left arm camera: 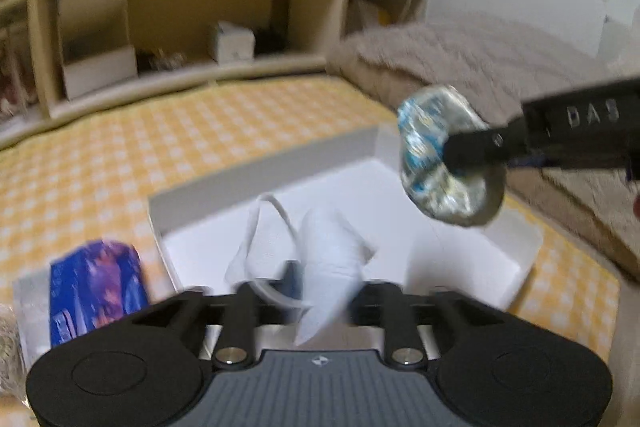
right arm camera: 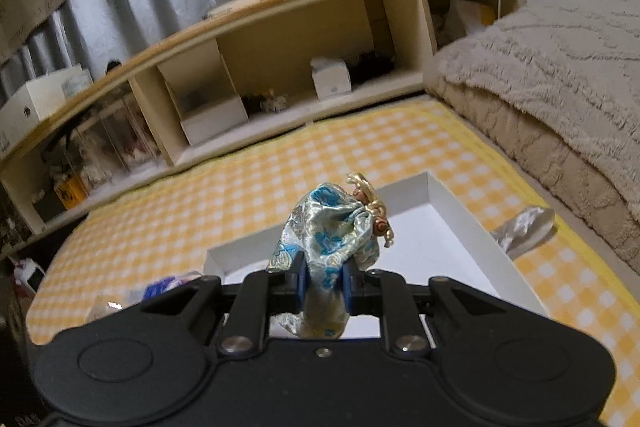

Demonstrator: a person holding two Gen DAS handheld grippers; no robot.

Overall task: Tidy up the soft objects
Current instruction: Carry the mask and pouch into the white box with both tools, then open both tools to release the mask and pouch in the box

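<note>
Left gripper (left arm camera: 320, 291) stands open, white cloth item (left arm camera: 332, 267) loose between its pads, dropping over the white box (left arm camera: 520, 247) just ahead. Right gripper (right arm camera: 323, 285) clamps the blue-gold brocade pouch (right arm camera: 328, 239), box floor just beyond. Best move: carry pouch over the box's bare floor, lower it, then release. Purple-blue packet (left arm camera: 94, 287) waits left of left gripper.

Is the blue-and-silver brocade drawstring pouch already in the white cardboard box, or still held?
Still held, not in the box. The right gripper is shut on the brocade pouch, which hangs above the white cardboard box.
</note>
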